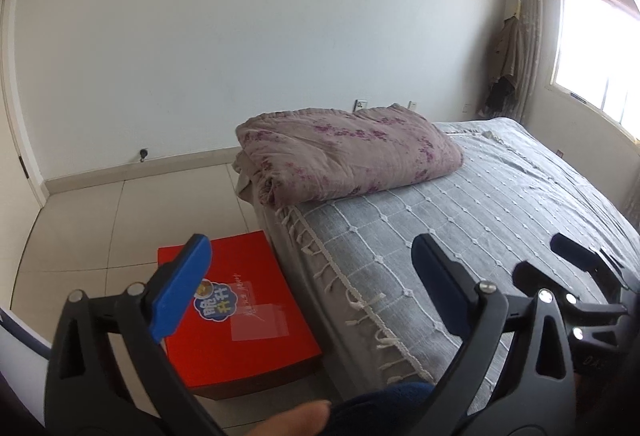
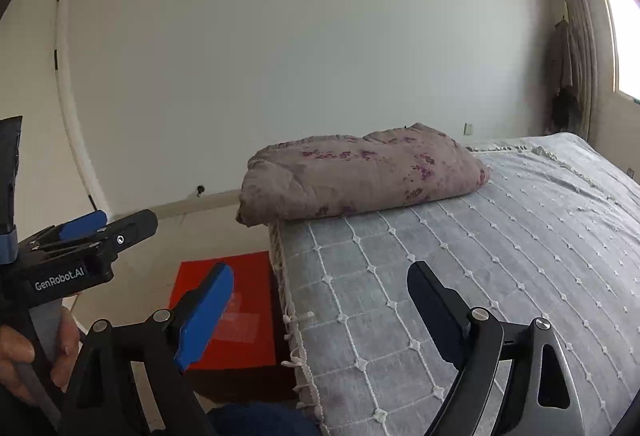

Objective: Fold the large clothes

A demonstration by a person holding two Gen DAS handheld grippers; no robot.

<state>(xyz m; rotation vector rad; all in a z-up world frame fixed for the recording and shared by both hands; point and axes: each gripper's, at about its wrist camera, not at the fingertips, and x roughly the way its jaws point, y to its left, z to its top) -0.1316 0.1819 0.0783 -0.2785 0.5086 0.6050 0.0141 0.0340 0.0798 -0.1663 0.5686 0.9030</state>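
Folding looks finished, or very nearly, from where I stand. That mauve flowered quilt sits in a thick, squared-off bundle at the far corner of the bed, its rolled edge hanging a touch over the side above the floor. No loose corner trails off it that I can see, and the layers lie one on another in a tidy stack.

Left gripper hovers near the bed's closer end, well apart from the bundle, blue pads spread wide with only air between them. It has hold of nothing. Right gripper is the same story: fingers parted broadly over the grey bedspread, no cloth pinched, nothing touching the pads. In the right wrist view you can see the left tool off to the side with a hand wrapped round its handle, also clear of any fabric.

So both tools are free and standing back from the work. What might be left, I'd judge, is small: perhaps nudging the bundle fully onto the mattress, since one end overhangs, or squaring its top layer. No other garment or blanket shows on the bedspread waiting its turn. Down on the tiles beside the bed sits a red box, which seems to play no part in this.
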